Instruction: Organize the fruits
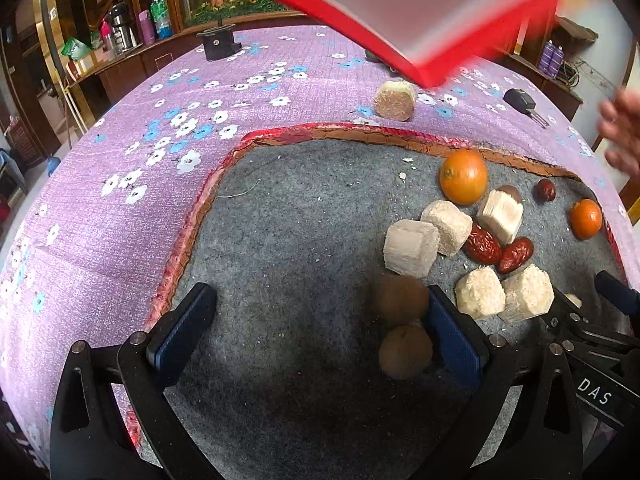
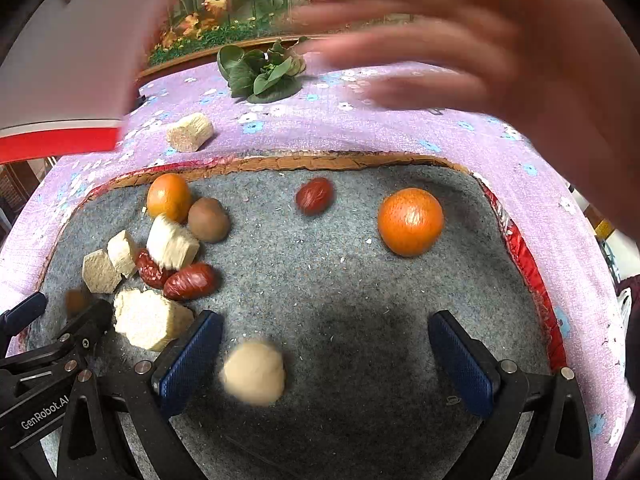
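Left hand-held gripper (image 1: 320, 332): jaws wide apart, nothing clamped; low over the grey mat (image 1: 288, 248); a brown round fruit (image 1: 405, 352) touching the inner face of its right finger, a second blurred brown one (image 1: 400, 300) just beyond it.
Right hand-held gripper (image 2: 326, 356): jaws wide apart, nothing clamped; a blurred pale round piece (image 2: 254, 372) between the fingers, nearer the left one.
Grey mat: spread on the tabletop (image 1: 120, 200), which carries a purple cloth with white and blue flowers; brown and red edging along the mat's far rim.
Large orange (image 2: 411, 221): on the mat, right side in the right wrist view, well apart from the pile.
Small orange (image 2: 169, 197): near the far rim, touching a brown round fruit (image 2: 208, 219).
Red dates: two (image 2: 191, 281) lying together within the pile; one (image 2: 314, 196) alone between the two oranges.
Pale blocks (image 2: 150, 322): several crumbly cut pieces clustered on the mat's left in the right wrist view; one more (image 2: 190, 132) off the mat on the cloth.
Leafy greens (image 2: 262, 74): on the cloth beyond the mat.
Red-edged tray (image 1: 420, 20): blurred, raised above the tabletop.
Bare hand (image 2: 480, 48): blurred, open, above the far right of the mat.
Car key (image 1: 522, 102): on the cloth, far right in the left wrist view.
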Available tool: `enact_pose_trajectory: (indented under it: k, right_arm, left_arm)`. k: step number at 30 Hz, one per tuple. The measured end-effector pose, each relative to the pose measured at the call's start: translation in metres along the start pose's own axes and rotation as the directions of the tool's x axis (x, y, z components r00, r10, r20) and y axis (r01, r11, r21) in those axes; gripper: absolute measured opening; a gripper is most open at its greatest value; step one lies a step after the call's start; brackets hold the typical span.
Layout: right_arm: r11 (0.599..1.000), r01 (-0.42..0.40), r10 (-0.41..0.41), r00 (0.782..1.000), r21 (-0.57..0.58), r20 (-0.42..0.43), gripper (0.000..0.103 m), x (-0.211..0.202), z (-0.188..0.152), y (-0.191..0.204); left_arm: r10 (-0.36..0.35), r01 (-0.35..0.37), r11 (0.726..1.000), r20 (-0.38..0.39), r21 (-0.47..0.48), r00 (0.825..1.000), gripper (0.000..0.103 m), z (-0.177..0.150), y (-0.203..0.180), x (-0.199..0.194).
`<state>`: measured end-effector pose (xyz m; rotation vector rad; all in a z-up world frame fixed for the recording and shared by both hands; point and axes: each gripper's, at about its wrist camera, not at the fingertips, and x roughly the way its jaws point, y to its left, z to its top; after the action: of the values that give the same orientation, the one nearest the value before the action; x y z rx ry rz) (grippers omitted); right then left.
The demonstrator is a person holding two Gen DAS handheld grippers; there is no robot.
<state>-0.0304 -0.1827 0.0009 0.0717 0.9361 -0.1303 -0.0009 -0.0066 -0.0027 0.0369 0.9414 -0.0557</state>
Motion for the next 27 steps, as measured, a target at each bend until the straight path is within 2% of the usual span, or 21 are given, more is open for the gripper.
enact_pose_trajectory:
  k: [27]
  right_arm:
    - [1.0, -0.005, 0.005, 1.0, -0.003, 0.001, 0.103, 0.0018, 0.0003, 0.0034]
  left_arm:
    - [-0.001, 0.001, 1.0, 0.001, -0.001, 1.0, 0.103, 0.0006, -0.0006, -0.0002]
